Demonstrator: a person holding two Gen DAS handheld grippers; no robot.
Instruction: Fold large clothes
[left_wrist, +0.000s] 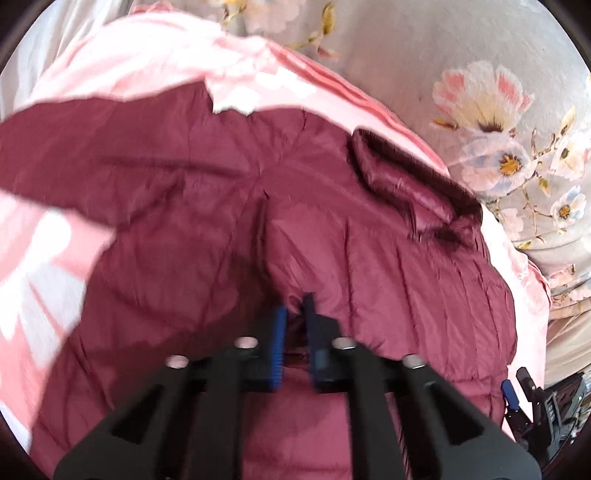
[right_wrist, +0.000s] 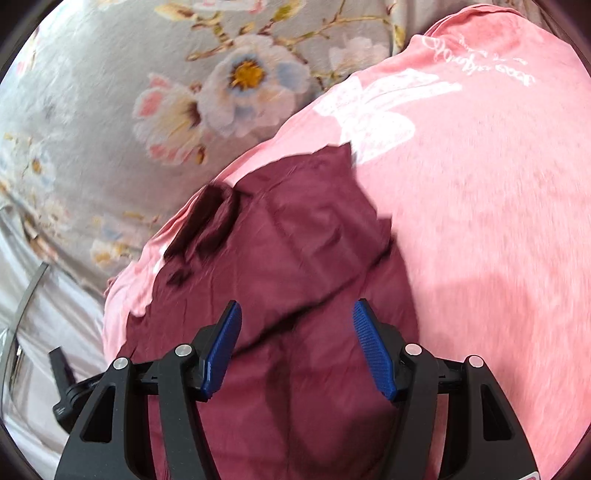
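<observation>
A maroon quilted jacket (left_wrist: 332, 240) lies spread on a pink cloth with white print (left_wrist: 166, 66). One sleeve stretches off to the left, and the dark collar (left_wrist: 406, 184) sits at the upper right. My left gripper (left_wrist: 295, 306) is shut on a fold of the jacket near its middle seam. In the right wrist view the same jacket (right_wrist: 295, 240) fills the centre. My right gripper (right_wrist: 295, 321) stands open just above it, with nothing pinched between its blue pads (right_wrist: 221, 350). Its black fingers also show at the lower right edge of the left wrist view (left_wrist: 517, 398).
A grey bedcover with large flowers (left_wrist: 480, 92) lies beyond the pink cloth (right_wrist: 480, 184) and shows at the upper left of the right wrist view (right_wrist: 110, 92). Pale fabric and a metal rail (right_wrist: 29, 295) are at that view's left edge.
</observation>
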